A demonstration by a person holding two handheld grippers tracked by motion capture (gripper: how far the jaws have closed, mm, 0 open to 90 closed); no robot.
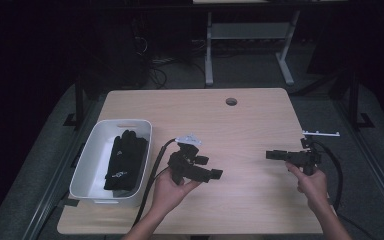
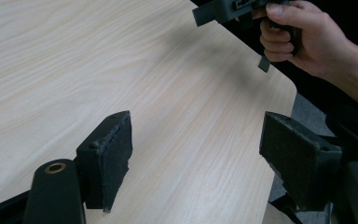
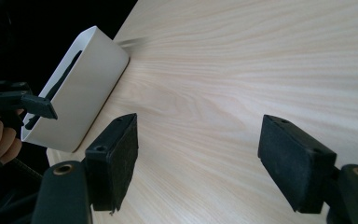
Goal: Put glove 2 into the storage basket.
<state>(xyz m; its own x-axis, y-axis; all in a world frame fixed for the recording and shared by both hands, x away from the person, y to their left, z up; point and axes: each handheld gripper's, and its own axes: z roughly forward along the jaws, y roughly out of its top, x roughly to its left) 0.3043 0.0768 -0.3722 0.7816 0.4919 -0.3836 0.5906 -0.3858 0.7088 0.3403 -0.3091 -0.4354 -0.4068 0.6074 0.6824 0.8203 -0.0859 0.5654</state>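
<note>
On the table, one bin, two grippers agape.

Tabletop carries a bin at its left edge, toward the near side. Gloves lie inside the bin, probably a pair, stacked toward its right wall. Left tool sits just right of the bin, near-centre of the tabletop, held in left hand, jaws pointing right. Right tool is well apart, at the right side, held in right hand, jaws pointing left toward the other tool. Bare tabletop lies between the two. A hole sits in the tabletop at the far edge, right of centre. Behind the tabletop, on the floor, stand desk legs.
</note>
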